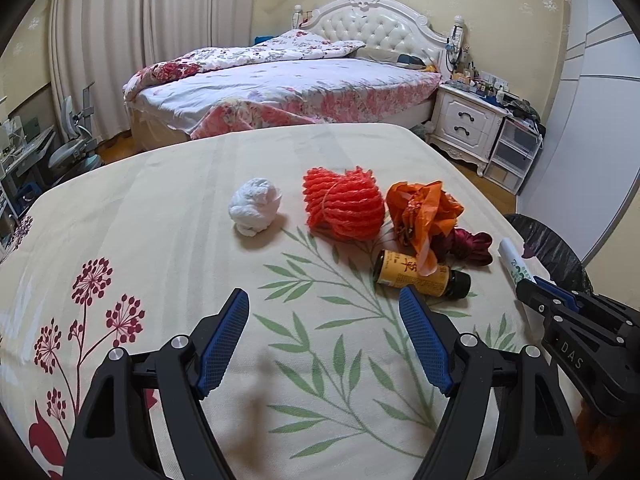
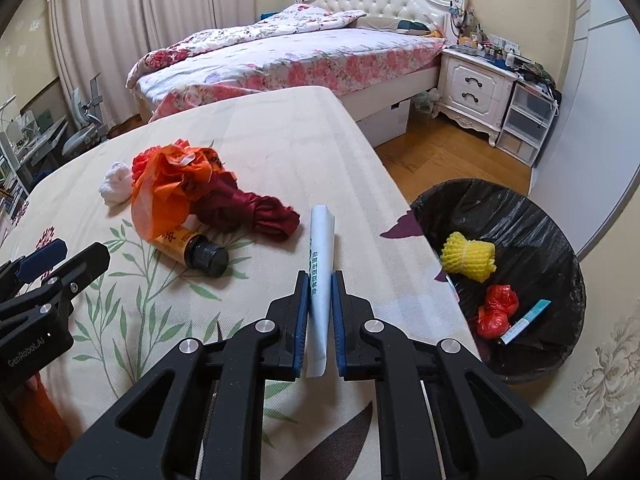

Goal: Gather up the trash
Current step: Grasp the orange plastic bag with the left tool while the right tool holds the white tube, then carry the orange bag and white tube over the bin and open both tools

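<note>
On the cream floral tablecloth (image 1: 160, 240) lie a white paper wad (image 1: 255, 206), an orange-red foam net (image 1: 344, 204), a crumpled orange plastic bag (image 1: 424, 212), a dark red cloth (image 1: 468, 246) and a small yellow-labelled bottle (image 1: 420, 274) on its side. My left gripper (image 1: 324, 304) is open and empty, short of the bottle. My right gripper (image 2: 320, 284) is shut on a white paper tube (image 2: 321, 256) with green print, just above the table's right edge; it also shows in the left wrist view (image 1: 514, 262). A black-lined bin (image 2: 536, 216) stands on the floor to the right.
The bin holds a yellow foam net (image 2: 468, 256), red wads (image 2: 496, 312) and a blue-white packet (image 2: 526, 320). Beyond the table are a bed (image 1: 288, 84), a white nightstand (image 1: 468, 120) and plastic drawers (image 1: 516, 152). A desk and chair (image 1: 72, 148) stand at left.
</note>
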Action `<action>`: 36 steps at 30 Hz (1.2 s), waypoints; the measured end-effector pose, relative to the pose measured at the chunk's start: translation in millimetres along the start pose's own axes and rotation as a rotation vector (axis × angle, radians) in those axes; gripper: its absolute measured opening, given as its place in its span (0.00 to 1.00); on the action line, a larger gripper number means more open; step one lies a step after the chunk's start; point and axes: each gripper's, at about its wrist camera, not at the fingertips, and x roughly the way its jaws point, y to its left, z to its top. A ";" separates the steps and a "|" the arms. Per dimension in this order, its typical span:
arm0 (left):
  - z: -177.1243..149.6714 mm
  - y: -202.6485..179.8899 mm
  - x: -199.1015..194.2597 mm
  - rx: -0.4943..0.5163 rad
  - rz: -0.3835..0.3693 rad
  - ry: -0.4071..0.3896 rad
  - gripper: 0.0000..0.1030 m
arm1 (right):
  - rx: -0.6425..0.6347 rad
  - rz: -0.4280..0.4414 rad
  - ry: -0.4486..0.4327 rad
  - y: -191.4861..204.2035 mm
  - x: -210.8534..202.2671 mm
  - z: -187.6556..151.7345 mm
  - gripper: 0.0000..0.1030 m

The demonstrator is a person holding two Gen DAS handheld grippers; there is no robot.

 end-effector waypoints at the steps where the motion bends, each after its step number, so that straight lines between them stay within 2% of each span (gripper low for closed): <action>1: 0.8 -2.1 0.0 0.003 -0.003 -0.002 0.73 | 0.004 -0.001 -0.003 -1.6 0.6 1.4 0.11; 11: 15.9 -25.3 4.9 0.044 -0.037 -0.019 0.73 | 0.030 0.000 -0.034 -18.3 3.2 15.7 0.11; 23: 38.6 -51.2 29.3 0.066 -0.051 -0.015 0.72 | 0.058 0.015 -0.053 -37.9 15.0 30.7 0.11; 24: 38.2 -53.3 29.8 0.069 -0.050 -0.017 0.70 | 0.061 0.018 -0.053 -39.1 16.5 31.3 0.11; 27: 37.9 -58.0 33.4 0.086 -0.051 -0.009 0.55 | 0.068 0.026 -0.051 -42.3 19.3 32.5 0.11; 29: 37.2 -59.2 35.3 0.088 -0.063 0.001 0.39 | 0.071 0.032 -0.049 -43.8 20.4 32.4 0.11; 31: 36.9 -59.2 36.6 0.085 -0.078 0.006 0.31 | 0.072 0.037 -0.049 -43.8 20.6 32.1 0.11; 36: 36.5 -57.3 35.0 0.085 -0.093 -0.002 0.24 | 0.073 0.038 -0.051 -43.5 20.0 31.9 0.11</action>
